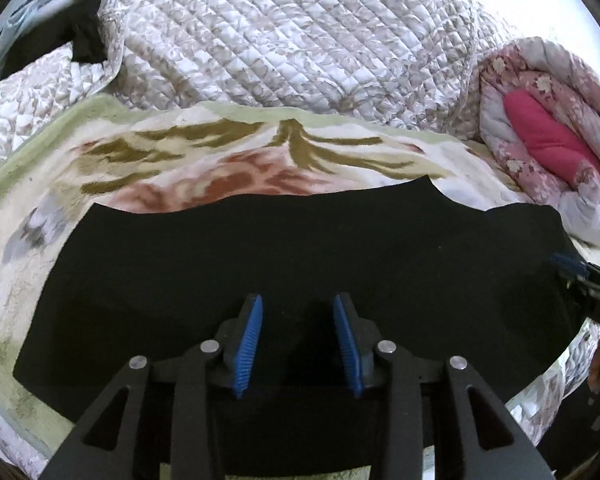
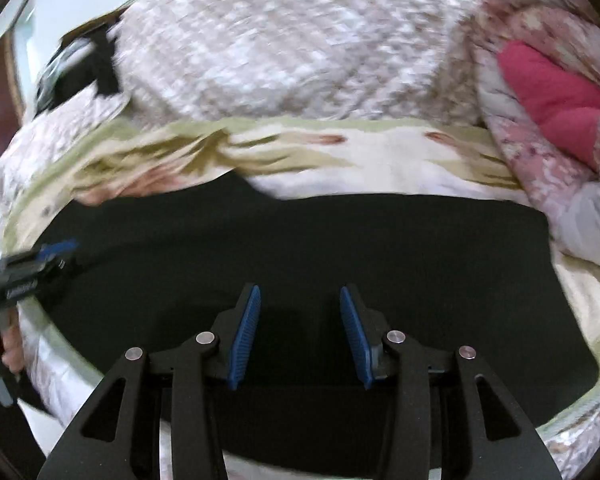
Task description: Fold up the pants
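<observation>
Bed: covered by a floral blanket, with a quilt behind it.
Pants: black, spread flat on the blanket, in front of the quilt.
Left tongs: open, holding nothing, above the pants.
Right tongs: open, holding nothing, above the pants.
Pink duvet: bunched, right of the pants.

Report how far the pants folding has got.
Done: the black pants lie spread flat on the floral blanket, as a broad dark panel; how many folds are in is unclear. In hand: nothing; both the left tongs and right tongs hover open over the cloth. Left: grip an edge and fold it over.
</observation>
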The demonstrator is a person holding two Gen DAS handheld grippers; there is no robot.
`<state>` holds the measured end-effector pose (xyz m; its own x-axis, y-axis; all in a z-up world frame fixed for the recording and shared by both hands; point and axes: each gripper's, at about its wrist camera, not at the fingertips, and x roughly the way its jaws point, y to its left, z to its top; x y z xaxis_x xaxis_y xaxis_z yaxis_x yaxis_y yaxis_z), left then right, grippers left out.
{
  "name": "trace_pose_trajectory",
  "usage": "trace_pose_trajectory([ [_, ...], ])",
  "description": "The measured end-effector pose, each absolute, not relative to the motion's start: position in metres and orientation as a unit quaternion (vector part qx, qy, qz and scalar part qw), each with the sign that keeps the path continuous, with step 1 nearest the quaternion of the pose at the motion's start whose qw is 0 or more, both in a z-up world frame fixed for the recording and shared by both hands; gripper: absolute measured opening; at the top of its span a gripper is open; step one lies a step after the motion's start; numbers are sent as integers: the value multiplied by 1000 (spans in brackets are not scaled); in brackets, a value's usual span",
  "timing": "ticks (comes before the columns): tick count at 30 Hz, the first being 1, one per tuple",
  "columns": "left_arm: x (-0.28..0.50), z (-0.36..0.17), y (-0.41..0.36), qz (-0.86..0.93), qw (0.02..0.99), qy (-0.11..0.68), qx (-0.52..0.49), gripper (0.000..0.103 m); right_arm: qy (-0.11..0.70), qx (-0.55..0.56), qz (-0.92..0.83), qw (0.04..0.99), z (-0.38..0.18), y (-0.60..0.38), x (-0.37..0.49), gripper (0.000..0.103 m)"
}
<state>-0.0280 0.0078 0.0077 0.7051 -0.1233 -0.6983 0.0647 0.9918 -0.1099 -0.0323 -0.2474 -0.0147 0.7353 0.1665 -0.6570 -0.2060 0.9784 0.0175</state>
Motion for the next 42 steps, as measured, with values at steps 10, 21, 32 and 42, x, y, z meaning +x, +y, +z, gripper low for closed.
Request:
trace_pose_trajectory([
  [10,-38,10,22,-9,922,384,-38,40,337,-60,122,932,-10,-215,-34,50],
  [21,-41,5,45,34,919,391,-38,42,375,-65,140,914,-21,-187,-18,50],
  [32,-48,8,77,86,914,390,-75,42,373,-59,158,912,-17,-178,-21,50],
  [42,-79,5,103,72,909,386,-143,43,375,-61,152,913,-22,-177,-17,50],
])
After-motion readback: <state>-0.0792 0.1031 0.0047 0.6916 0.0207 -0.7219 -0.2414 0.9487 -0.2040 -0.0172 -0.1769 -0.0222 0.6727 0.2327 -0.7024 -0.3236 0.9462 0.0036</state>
